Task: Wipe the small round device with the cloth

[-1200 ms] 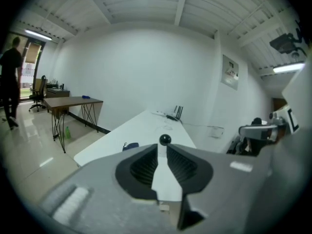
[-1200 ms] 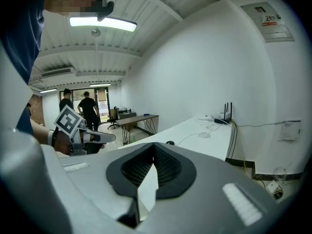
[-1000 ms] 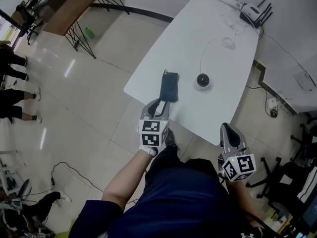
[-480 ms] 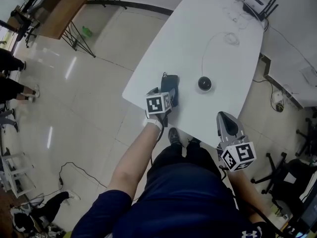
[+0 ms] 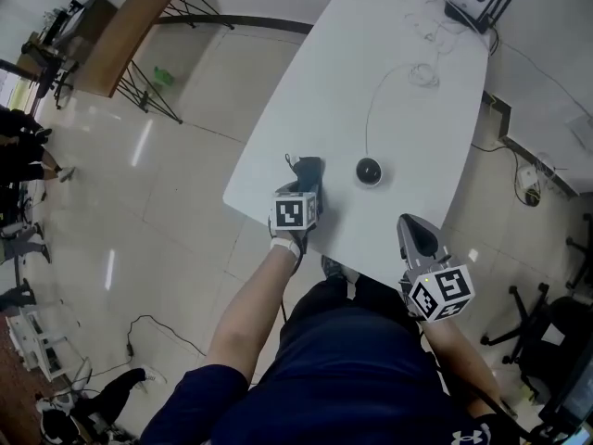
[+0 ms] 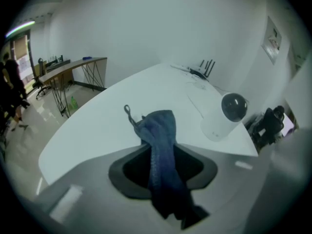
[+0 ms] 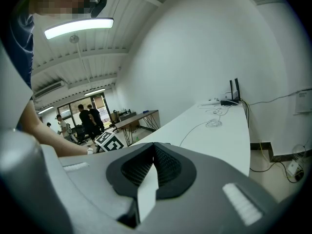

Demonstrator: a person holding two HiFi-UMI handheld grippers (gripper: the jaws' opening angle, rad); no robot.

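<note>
**While the dark cloth (image 6: pixel 161 130) is gripped**

Lower right, the right gripper (image 5: pixel 413 230) is closed and empty. At centre the left gripper (image 5: pixel 303 182) has just been closing its jaws, which pinch the dark cloth; right of it, apart, the small round device (image 5: pixel 369 171) stands on the desk (image 5: pixel 398 72).

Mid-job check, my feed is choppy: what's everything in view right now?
table: one, white, centre.
cloth: one, dark blue, table's near edge, between the left gripper's jaws.
small round device: one, white with black dome, right of the cloth, apart.
cable: one, white, from the device toward the far end.
router: one, white, black antennas, table's far end.
desk: one, brown, across the floor at left.
bottle: one, green, floor beside that desk.
office chair: one, black, floor at right.
bystanders: at least three, dark clothes, far side of the room.
left gripper: one, grey, jaws have just been closing on the cloth.
right gripper: one, grey, shut, empty, off the table's near edge.
</note>
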